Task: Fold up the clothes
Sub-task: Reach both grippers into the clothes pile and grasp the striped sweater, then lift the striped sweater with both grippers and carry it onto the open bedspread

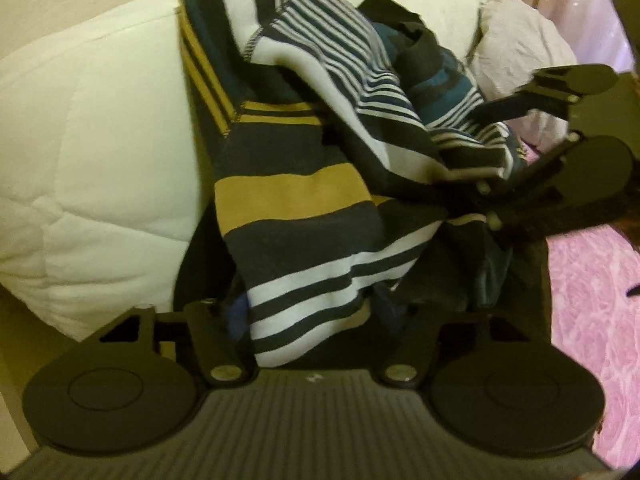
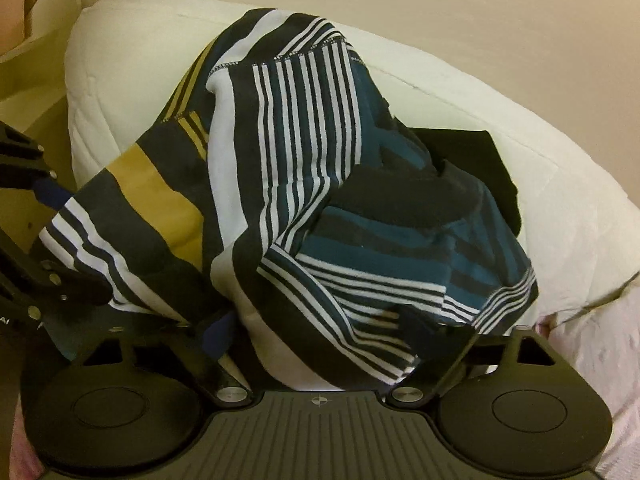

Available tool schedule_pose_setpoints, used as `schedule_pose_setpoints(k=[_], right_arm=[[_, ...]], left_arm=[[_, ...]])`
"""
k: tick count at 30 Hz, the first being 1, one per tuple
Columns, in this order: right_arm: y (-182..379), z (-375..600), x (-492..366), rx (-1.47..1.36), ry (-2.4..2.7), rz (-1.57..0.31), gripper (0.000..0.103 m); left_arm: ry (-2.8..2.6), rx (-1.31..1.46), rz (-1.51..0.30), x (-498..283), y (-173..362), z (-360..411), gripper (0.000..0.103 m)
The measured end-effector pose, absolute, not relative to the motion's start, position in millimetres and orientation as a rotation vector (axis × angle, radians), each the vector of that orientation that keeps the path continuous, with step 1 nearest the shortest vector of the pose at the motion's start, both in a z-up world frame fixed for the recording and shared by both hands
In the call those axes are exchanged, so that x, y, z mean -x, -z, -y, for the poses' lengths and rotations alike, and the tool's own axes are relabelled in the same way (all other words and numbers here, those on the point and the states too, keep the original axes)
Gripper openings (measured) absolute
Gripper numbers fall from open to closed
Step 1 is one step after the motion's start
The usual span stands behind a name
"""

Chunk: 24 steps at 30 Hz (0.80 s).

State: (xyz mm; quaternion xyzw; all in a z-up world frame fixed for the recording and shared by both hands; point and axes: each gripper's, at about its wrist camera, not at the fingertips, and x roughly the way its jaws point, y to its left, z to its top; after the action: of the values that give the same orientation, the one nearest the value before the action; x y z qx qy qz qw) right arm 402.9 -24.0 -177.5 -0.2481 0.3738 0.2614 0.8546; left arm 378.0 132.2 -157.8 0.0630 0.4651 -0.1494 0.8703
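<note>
A striped garment (image 1: 296, 208), banded in navy, white, mustard and teal, was seen draped over a white quilted cushion (image 1: 92, 168) and bunched down between both claws. In the left wrist view, the left claw (image 1: 312, 312) was closed on a fold of that cloth, the fabric hiding the fingertips. The right claw (image 1: 492, 200) was seen at the right of the same view, clamped on another bunch of the garment. In the right wrist view its fingers were buried under the striped folds. A pink textured cover (image 1: 592, 304) lay beside the cushion.
</note>
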Motion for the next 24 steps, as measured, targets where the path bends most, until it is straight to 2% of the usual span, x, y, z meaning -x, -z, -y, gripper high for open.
schedule_pose_setpoints(k=[1,2,3,6,13,18,24], right_arm=[[175.8,24.0,-403.7,0.522,-0.543,-0.786,0.029],[173.4,24.2,-403.2,0.523,-0.538,-0.783,0.022],[170.9,24.4,-402.4,0.525,-0.533,-0.78,0.006],[154.8,33.0,-399.0,0.476,-0.496,-0.764,0.005],[87.3,96.0,-333.6,0.334,-0.316,-0.665,0.004],[55.9,162.5,-225.0,0.228,-0.181,-0.65,0.004],[63.1,254.5,-66.7,0.136,-0.031,-0.706,0.004]], left_arm=[[0.317,-0.135,-0.966,-376.8,155.4,-131.9,0.035],[0.317,-0.138,-0.959,-375.4,152.2,-131.8,0.023],[0.319,-0.139,-0.95,-373.9,148.2,-132.6,0.016],[0.337,-0.145,-0.894,-364.4,131.8,-132.6,0.008],[0.543,-0.244,-0.681,-290.6,75.8,-83.8,0.007],[0.715,-0.29,-0.637,-196.4,54.0,-25.2,0.006],[0.891,-0.362,-0.676,-58.8,62.5,48.1,0.006]])
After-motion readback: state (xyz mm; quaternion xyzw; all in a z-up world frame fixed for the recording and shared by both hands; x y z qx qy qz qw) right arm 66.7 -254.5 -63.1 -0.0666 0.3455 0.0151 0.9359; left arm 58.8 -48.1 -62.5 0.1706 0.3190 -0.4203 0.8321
